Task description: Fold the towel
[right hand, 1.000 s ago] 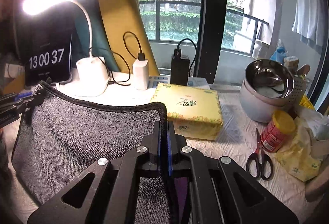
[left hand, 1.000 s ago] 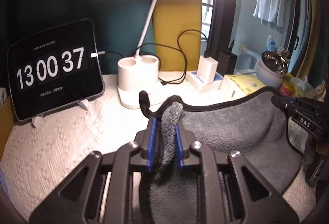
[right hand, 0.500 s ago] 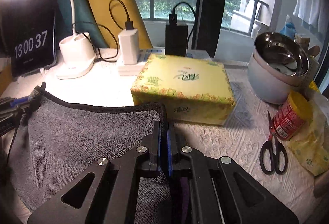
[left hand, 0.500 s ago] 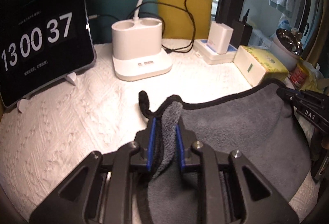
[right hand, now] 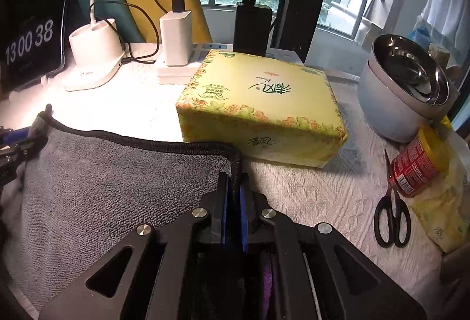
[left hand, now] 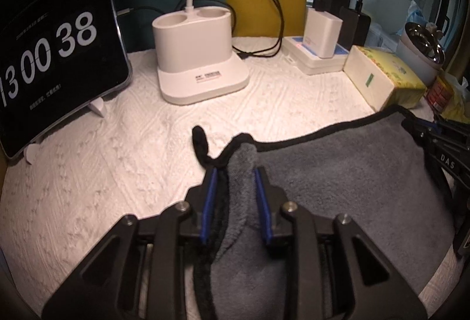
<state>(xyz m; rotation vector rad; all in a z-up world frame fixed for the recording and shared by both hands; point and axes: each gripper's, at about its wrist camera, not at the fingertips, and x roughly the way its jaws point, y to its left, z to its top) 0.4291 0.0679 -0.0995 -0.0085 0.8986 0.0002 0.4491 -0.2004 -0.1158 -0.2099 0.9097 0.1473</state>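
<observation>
Both tools' pads (left hand: 209, 196) around towel (left hand: 337, 173) corners

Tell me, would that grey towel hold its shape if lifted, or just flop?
Probably flop: the grey towel bunches and droops between the left tool fingers. Its thick pile likely grips well; the right tool pinches only the black hem. It looks fairly light.

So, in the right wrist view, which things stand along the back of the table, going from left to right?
Clock screen → white lamp base → white charger → black power brick → steel bowl.
</observation>
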